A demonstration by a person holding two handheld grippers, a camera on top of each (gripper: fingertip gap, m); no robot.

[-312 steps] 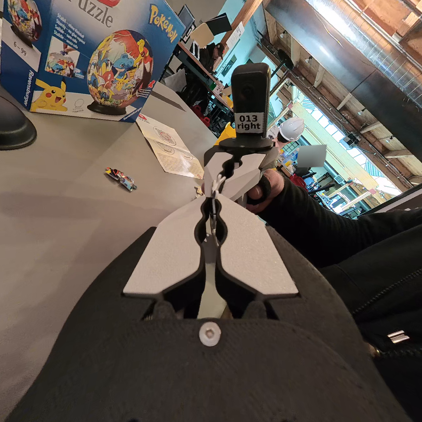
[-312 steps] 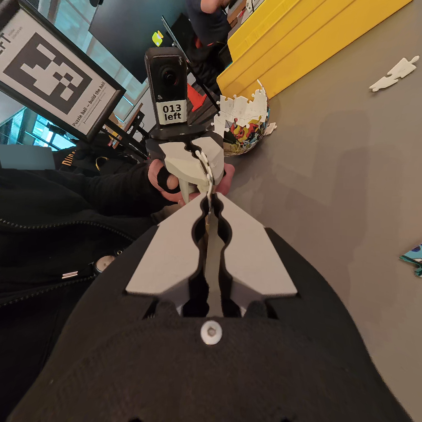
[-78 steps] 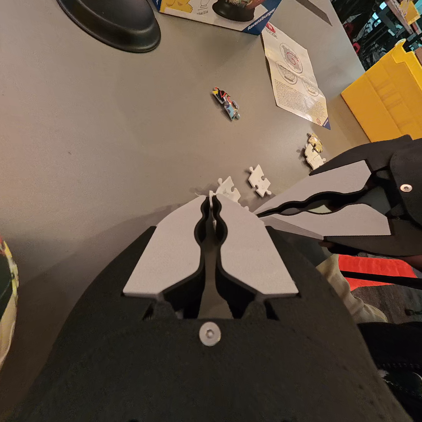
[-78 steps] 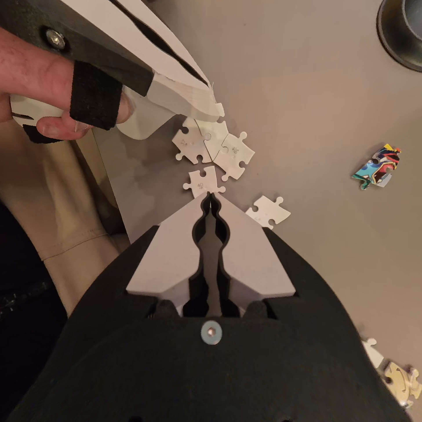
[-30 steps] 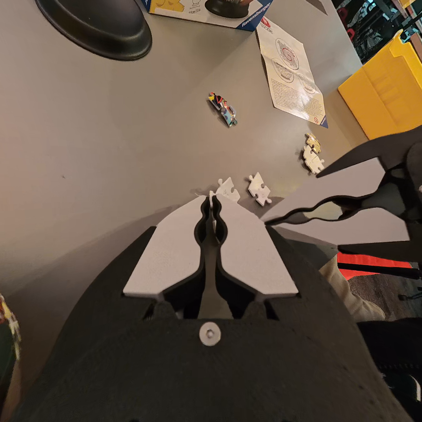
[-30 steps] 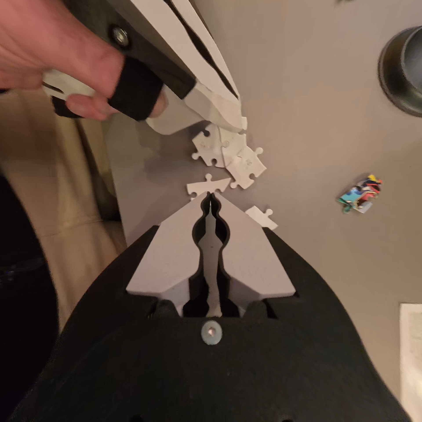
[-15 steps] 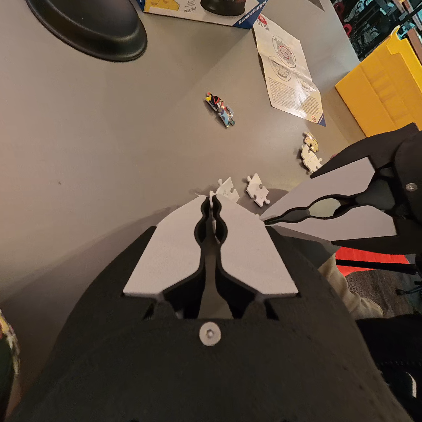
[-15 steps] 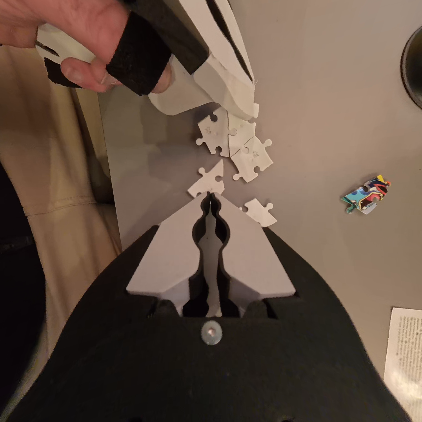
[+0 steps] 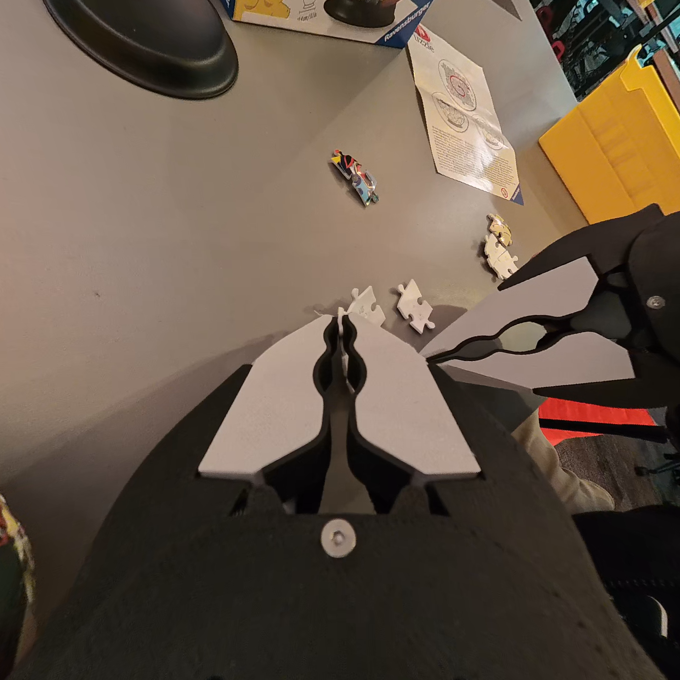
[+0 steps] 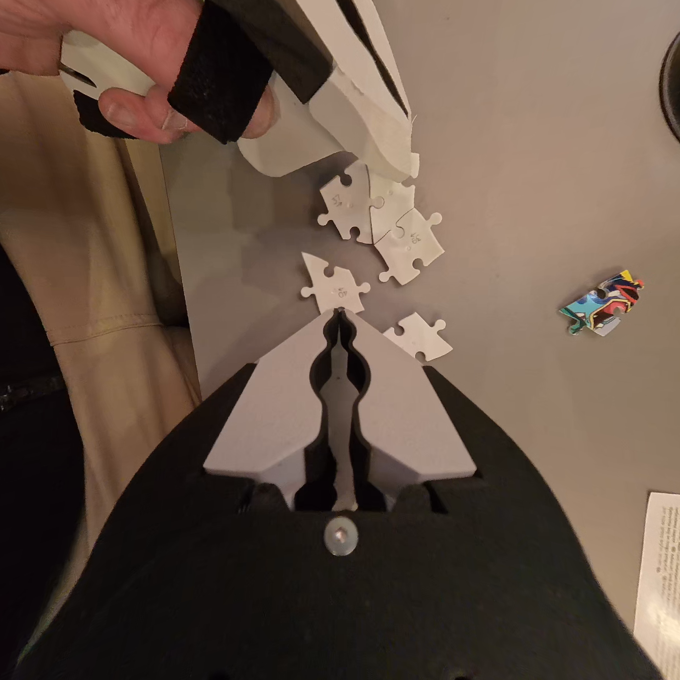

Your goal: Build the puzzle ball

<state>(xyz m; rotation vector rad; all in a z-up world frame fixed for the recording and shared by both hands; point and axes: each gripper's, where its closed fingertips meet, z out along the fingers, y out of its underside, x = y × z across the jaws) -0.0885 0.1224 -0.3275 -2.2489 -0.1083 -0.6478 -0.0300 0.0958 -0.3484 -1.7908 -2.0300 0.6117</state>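
White single piece (image 10: pixel 333 287), pinched in the closed right hand-held gripper (image 10: pixel 340 312), has turned upright; the joined trio (image 10: pixel 382 217) at 12 o'clock, clamped by the left hand-held gripper (image 10: pixel 408 165), is ready for mating.

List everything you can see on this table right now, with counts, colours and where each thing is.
joined pieces: three, white backs up, at the near table edge
single piece: one, white, just below the joined ones
loose piece: one, white, flat beside the right gripper
printed pieces: joined cluster, multicoloured, mid-table
pale pieces: small cluster, yellowish and white, near the leaflet
leaflet: one, white, far side
puzzle box: one, blue, far edge
dome: one, black, far left
bin: one, yellow, right
table: one, grey
left gripper: jaws shut on the joined pieces
right gripper: jaws shut on the single piece
hand: one, holding the left gripper
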